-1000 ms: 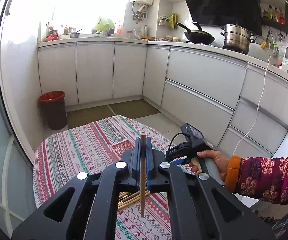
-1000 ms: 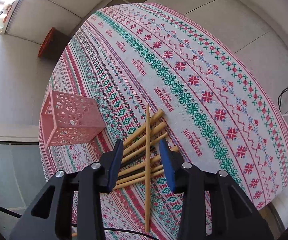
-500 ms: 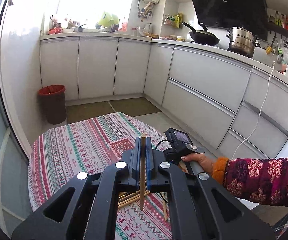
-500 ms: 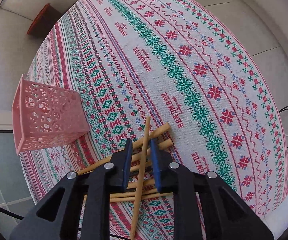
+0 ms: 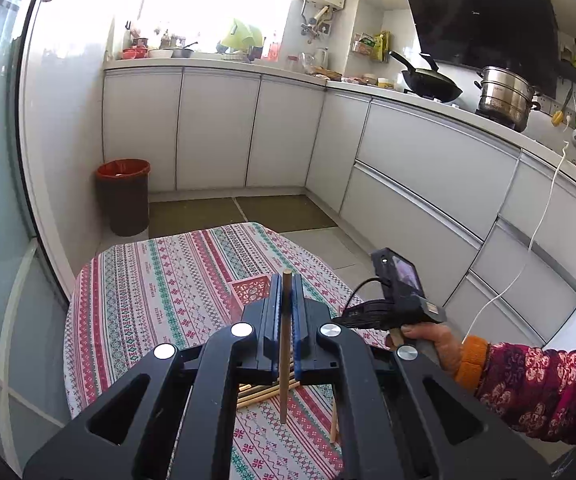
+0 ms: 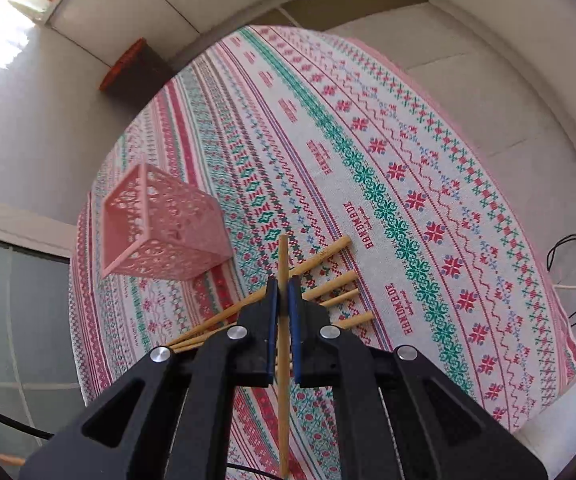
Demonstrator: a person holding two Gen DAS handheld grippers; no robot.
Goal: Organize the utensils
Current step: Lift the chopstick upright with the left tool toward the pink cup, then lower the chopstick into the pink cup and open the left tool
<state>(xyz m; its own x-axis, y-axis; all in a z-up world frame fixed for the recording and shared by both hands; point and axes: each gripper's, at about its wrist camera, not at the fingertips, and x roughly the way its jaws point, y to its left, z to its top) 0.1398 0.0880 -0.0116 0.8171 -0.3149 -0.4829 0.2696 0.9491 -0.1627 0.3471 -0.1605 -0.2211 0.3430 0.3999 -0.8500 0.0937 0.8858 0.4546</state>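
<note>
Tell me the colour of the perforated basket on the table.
Pink; the basket shows best in the right wrist view.

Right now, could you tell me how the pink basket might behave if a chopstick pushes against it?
The pink basket looks thin, perforated plastic, so probably light and apt to slide on the tablecloth. It stands tall and seems empty, so it may tip.

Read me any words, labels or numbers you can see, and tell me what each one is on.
"HANDMADE": woven in red, repeated along the tablecloth stripes, for example.
Range hood sticker, top right corner: too small to read.
Counter packets and bottles: blurred, unreadable.
Right gripper's screen: nothing legible.
</note>
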